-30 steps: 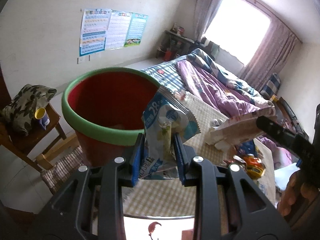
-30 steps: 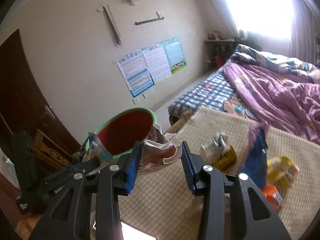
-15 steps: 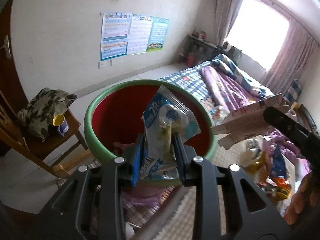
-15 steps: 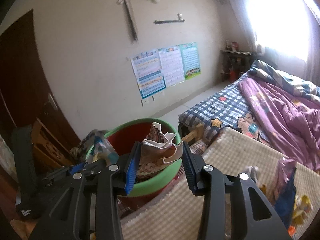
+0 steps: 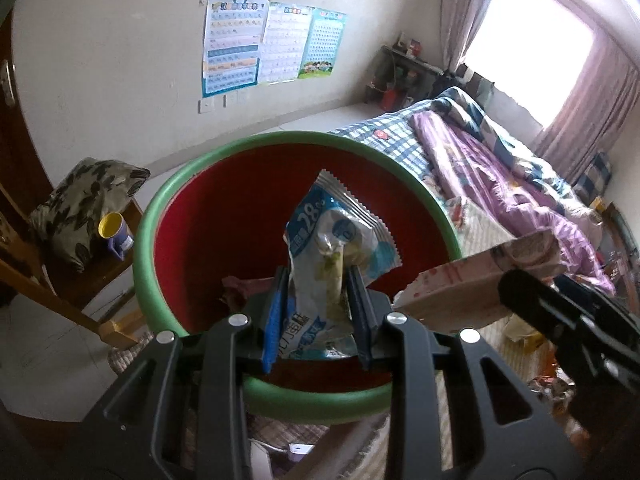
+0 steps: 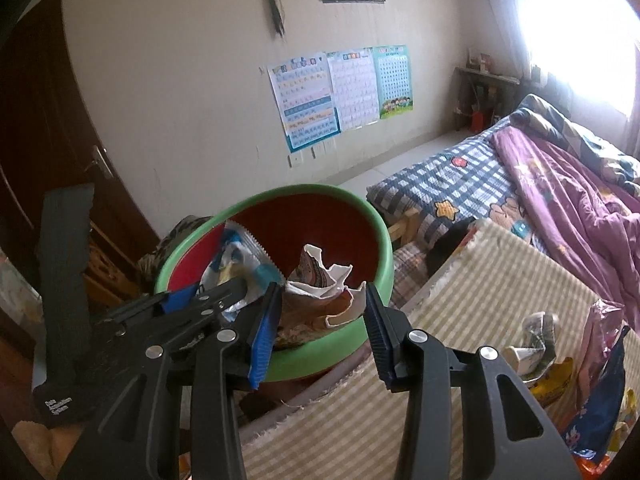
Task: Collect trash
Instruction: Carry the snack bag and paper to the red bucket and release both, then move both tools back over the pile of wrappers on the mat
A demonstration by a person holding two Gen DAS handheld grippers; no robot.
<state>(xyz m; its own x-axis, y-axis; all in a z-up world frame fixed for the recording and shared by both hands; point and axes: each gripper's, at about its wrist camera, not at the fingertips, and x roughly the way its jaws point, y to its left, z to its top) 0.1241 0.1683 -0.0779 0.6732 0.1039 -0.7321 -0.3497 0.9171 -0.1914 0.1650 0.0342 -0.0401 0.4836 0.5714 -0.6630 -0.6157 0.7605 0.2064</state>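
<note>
A red bin with a green rim stands beside the striped mat. My left gripper is shut on a blue and white snack wrapper and holds it over the bin's mouth. In the right wrist view that wrapper shows above the bin, gripped by the left gripper. My right gripper is shut on a crumpled paper carton, also over the bin's near side. The same carton juts in from the right in the left wrist view. A pinkish scrap lies inside the bin.
More wrappers and packets lie on the striped mat to the right. A wooden chair with a patterned cushion and a purple cup stands left of the bin. The bed fills the right; a dark door is at left.
Both grippers have moved from over the mat to above the bin, each still holding its piece of trash. The bin now fills the middle of both views.
</note>
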